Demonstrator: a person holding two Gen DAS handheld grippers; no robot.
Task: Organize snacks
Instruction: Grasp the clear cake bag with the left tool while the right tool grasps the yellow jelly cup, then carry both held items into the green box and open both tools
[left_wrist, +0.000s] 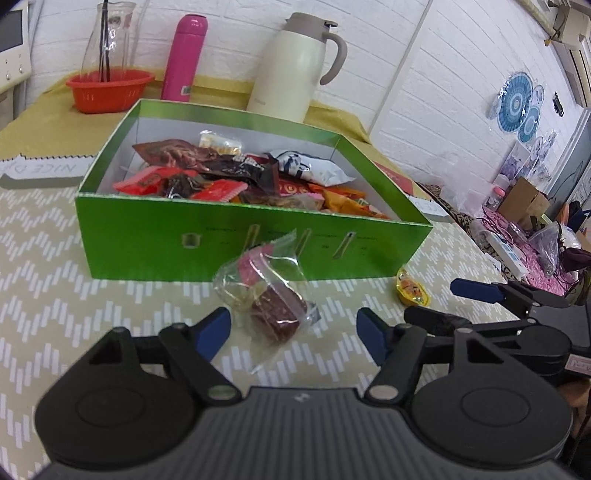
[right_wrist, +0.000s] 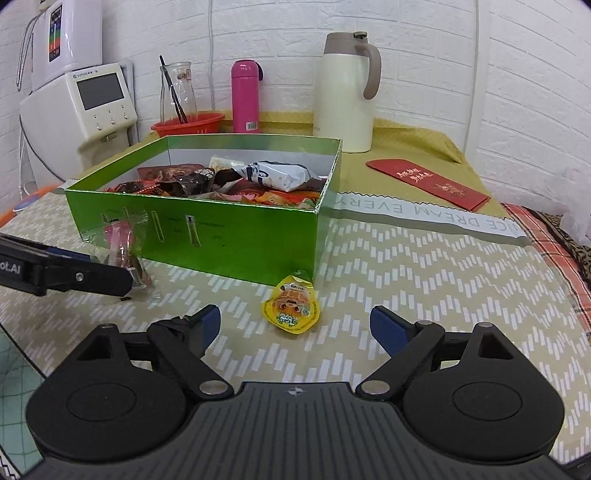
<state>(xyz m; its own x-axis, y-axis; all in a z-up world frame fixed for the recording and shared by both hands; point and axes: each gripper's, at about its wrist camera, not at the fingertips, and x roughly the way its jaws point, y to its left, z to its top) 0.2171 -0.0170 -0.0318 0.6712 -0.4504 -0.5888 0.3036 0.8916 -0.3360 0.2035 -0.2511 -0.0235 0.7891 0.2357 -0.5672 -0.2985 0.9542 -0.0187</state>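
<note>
A green box (left_wrist: 221, 243) (right_wrist: 229, 236) full of wrapped snacks stands on the patterned tablecloth. A clear-wrapped brown and pink snack (left_wrist: 273, 306) (right_wrist: 123, 254) lies in front of the box. My left gripper (left_wrist: 293, 332) is open, just short of this snack, its fingers on either side. A small yellow jelly cup (right_wrist: 293, 308) (left_wrist: 413, 291) lies by the box's near corner. My right gripper (right_wrist: 295, 328) is open just before the jelly cup. It also shows in the left wrist view (left_wrist: 439, 302) at the right.
Behind the box stand a cream thermos jug (right_wrist: 347, 96), a pink bottle (right_wrist: 244, 98), a glass carafe (right_wrist: 177, 92) in a red basket (left_wrist: 109, 90). A red envelope (right_wrist: 428, 181) lies at the back right. A white appliance (right_wrist: 85, 103) stands at the left.
</note>
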